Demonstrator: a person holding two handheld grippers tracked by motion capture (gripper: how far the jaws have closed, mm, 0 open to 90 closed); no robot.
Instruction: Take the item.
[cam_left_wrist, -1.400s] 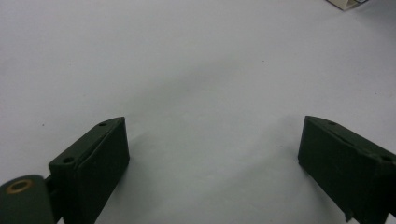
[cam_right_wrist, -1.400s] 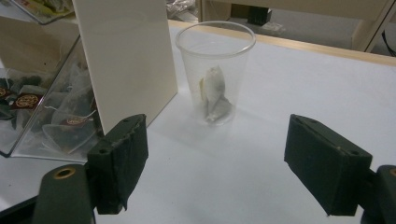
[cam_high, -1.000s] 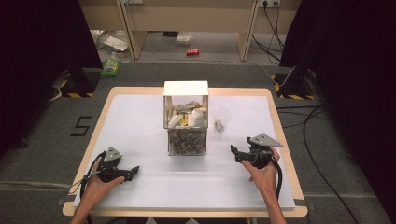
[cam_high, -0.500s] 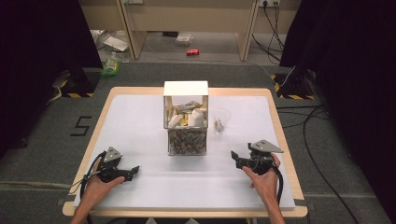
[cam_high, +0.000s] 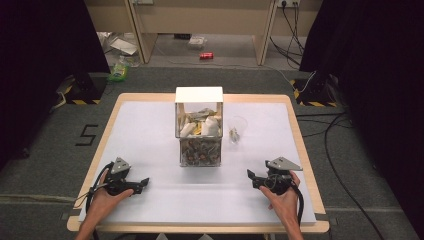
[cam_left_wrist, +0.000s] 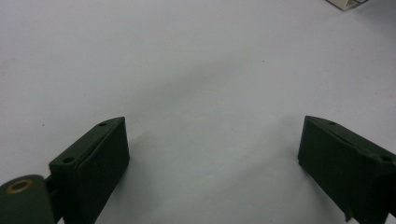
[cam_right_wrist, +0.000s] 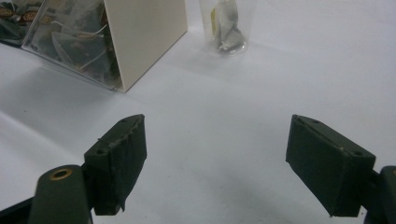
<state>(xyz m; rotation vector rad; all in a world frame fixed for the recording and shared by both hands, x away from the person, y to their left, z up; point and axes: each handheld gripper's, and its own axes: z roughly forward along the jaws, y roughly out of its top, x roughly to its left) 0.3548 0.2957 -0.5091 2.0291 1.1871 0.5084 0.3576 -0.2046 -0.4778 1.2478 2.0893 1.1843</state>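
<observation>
Near the front edge of the white surface the left claw rests low in a hand, jaws spread wide with nothing between them but bare surface. Across from it, well apart, the right claw sits in the other hand, its jaws wide too and holding nothing. Farther in, at the middle, stands the clear box with a white top (packets are heaped inside, the lower ones dark). Just beside it, on the right claw's side, stands a clear cup with a crumpled packet in it, upright and apart from the box.
</observation>
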